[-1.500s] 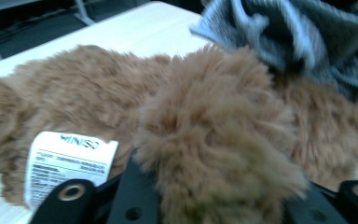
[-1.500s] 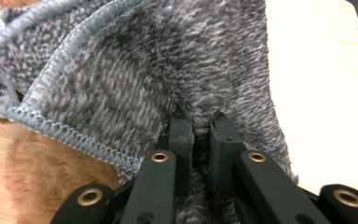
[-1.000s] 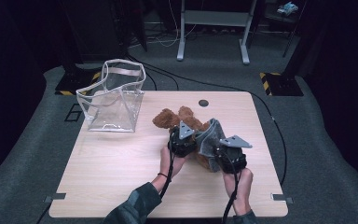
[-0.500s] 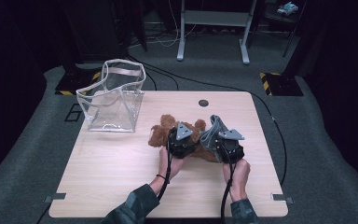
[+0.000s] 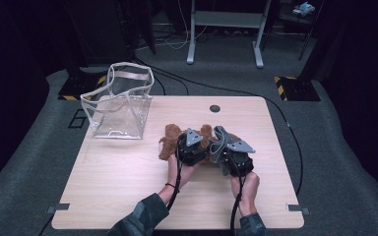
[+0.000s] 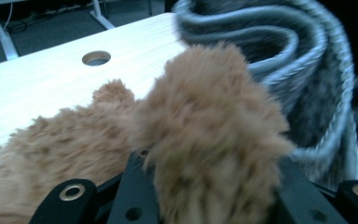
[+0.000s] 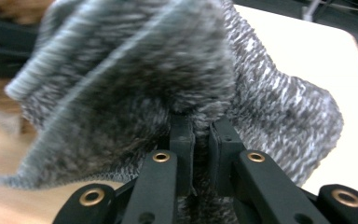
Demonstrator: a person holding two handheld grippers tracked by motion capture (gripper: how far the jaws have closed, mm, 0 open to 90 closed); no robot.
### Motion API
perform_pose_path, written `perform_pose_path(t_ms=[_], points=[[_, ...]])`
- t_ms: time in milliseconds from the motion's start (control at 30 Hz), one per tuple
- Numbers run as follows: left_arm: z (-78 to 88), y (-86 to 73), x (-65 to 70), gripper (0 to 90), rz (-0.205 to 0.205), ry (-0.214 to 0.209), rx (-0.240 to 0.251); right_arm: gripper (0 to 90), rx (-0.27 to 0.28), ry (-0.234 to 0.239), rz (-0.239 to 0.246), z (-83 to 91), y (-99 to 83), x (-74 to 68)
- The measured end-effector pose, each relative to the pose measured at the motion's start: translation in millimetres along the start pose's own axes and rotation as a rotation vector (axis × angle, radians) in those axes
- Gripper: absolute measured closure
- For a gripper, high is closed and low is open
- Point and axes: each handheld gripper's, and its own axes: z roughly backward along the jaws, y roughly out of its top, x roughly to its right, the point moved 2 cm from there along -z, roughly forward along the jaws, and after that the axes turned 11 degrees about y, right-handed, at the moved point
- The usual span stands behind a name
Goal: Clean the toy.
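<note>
Teddy bear [image 5: 172, 140] lies mid-bench, its fur pinched in the left gripper [image 5: 191, 147]. At its 3 o'clock, right gripper [image 5: 225, 150], clamping the grey knit garment [image 5: 219, 140], has dropped closer, probably to dress it.

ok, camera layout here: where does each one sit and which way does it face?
High view: fixed above the person's side, looking forward and down on the light wooden table; forearms and both hand-held grippers show.
Left gripper view: rides the left hand-held gripper, looks along its black jaws at the brown plush teddy bear.
Right gripper view: rides the right hand-held gripper, jaws pinching the grey knitted cloth.
Shared: all three show the cloth and the table.
</note>
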Motion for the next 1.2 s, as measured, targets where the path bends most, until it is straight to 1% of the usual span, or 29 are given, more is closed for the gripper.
perform_pose_path(t_ms=[33, 67, 133, 200, 233, 267, 300, 333, 367, 400, 433, 467, 500, 533, 600, 633, 667, 700, 733, 767, 800, 833, 867, 933, 1000, 1067, 1100, 1133, 1200], points=[[0.1, -0.1, -0.6, 73.0, -0.001, -0.001, -0.002, 82.3, -0.007, -0.032, 0.007, 2.1, 0.2, 4.9], [0.2, 0.1, -0.6, 73.0, -0.003, 0.003, -0.002, 82.2, -0.006, -0.046, 0.009, 2.6, 0.1, 8.7], [-0.5, 0.4, -0.2, 72.9, -0.002, 0.006, 0.000, 82.2, -0.020, -0.083, -0.023, 3.9, -2.0, 22.0], [-1.0, 0.8, -0.2, 72.7, -0.007, 0.008, 0.002, 82.1, -0.026, -0.096, -0.048, 4.9, -2.8, 32.1], [-1.0, 0.9, 0.2, 72.6, -0.006, 0.009, 0.002, 82.0, -0.022, -0.101, -0.047, 7.1, -2.1, 34.3], [-1.0, 0.9, 0.4, 72.5, -0.009, 0.010, 0.003, 82.0, -0.014, -0.091, -0.064, 10.1, -0.4, 32.7], [-0.9, 1.0, 0.6, 72.3, -0.009, 0.009, 0.001, 81.9, 0.000, -0.076, -0.061, 12.8, 1.1, 30.3], [-1.2, 1.1, 1.1, 72.3, -0.016, 0.010, 0.000, 81.9, 0.016, -0.059, -0.045, 16.5, 3.6, 24.5], [-1.6, 1.2, 2.0, 72.2, -0.016, 0.011, 0.003, 81.8, 0.031, -0.018, -0.023, 18.8, 7.3, 14.7], [-1.8, 1.3, 3.3, 72.2, -0.020, 0.012, 0.003, 81.8, 0.037, 0.058, -0.002, 17.6, 12.9, -3.8], [-1.8, 1.3, 3.3, 72.3, -0.020, 0.012, 0.003, 81.8, 0.037, 0.058, -0.002, 17.6, 12.9, -3.8], [-1.5, 1.3, 3.4, 72.3, -0.023, 0.010, 0.000, 81.8, 0.026, 0.065, 0.034, 14.4, 15.5, -11.8], [-1.4, 1.2, 3.4, 72.3, -0.021, 0.010, -0.001, 81.8, 0.014, 0.069, 0.044, 9.5, 17.4, -18.1], [-1.4, 1.1, 3.3, 72.3, -0.022, 0.011, 0.000, 81.8, -0.005, 0.066, 0.058, 3.8, 18.7, -19.7], [-0.8, 0.9, 2.5, 72.4, -0.025, 0.009, -0.005, 81.9, -0.027, 0.058, 0.043, -4.6, 19.2, -15.7], [-0.7, 0.8, 2.4, 72.4, -0.025, 0.009, -0.005, 81.9, -0.036, 0.042, 0.036, -7.1, 18.6, -9.7], [-1.0, 0.3, 1.9, 72.5, -0.022, 0.009, -0.004, 82.0, -0.042, 0.023, 0.023, -7.2, 17.1, -0.2], [-1.0, 0.3, 1.9, 72.5, -0.022, 0.009, -0.004, 82.0, -0.042, 0.023, 0.023, -7.2, 17.1, -0.2], [-0.9, 0.3, 1.7, 72.5, -0.022, 0.009, -0.003, 82.0, -0.045, -0.023, 0.018, -3.5, 15.1, 10.2], [-0.8, 0.2, 1.6, 72.5, -0.022, 0.009, -0.003, 82.0, -0.045, -0.023, 0.018, -3.5, 15.1, 10.2], [-0.8, 0.2, 1.6, 72.5, -0.022, 0.009, -0.003, 81.9, -0.053, -0.050, 0.008, -1.2, 13.6, 15.6], [-0.8, 0.1, 1.6, 72.5, -0.022, 0.009, -0.002, 81.9, -0.052, -0.062, -0.008, -0.2, 12.4, 20.4], [-0.9, 0.1, 1.5, 72.5, -0.021, 0.008, -0.002, 81.8, -0.055, -0.072, -0.031, 1.4, 10.0, 31.1], [-0.8, 0.2, 1.1, 72.4, -0.021, 0.006, -0.003, 81.7, -0.062, -0.081, -0.054, 3.7, 8.2, 38.9], [-1.0, 0.4, 1.0, 72.4, -0.022, 0.006, -0.003, 81.6, -0.056, -0.069, -0.061, 7.6, 8.7, 39.6], [-1.1, 0.4, 1.1, 72.4, -0.023, 0.004, -0.003, 81.6, -0.031, -0.033, -0.052, 11.8, 12.0, 30.6], [-1.2, 0.4, 1.1, 72.3, -0.023, 0.004, -0.003, 81.5, -0.019, 0.008, -0.036, 12.6, 15.1, 21.7], [-1.5, 0.4, 1.4, 72.3, -0.023, 0.005, -0.001, 81.3, -0.015, 0.036, -0.027, 11.9, 17.1, 15.3], [-1.5, 0.4, 1.4, 72.3, -0.024, 0.006, -0.002, 81.3, -0.028, 0.081, 0.021, 6.7, 21.2, -1.7]])
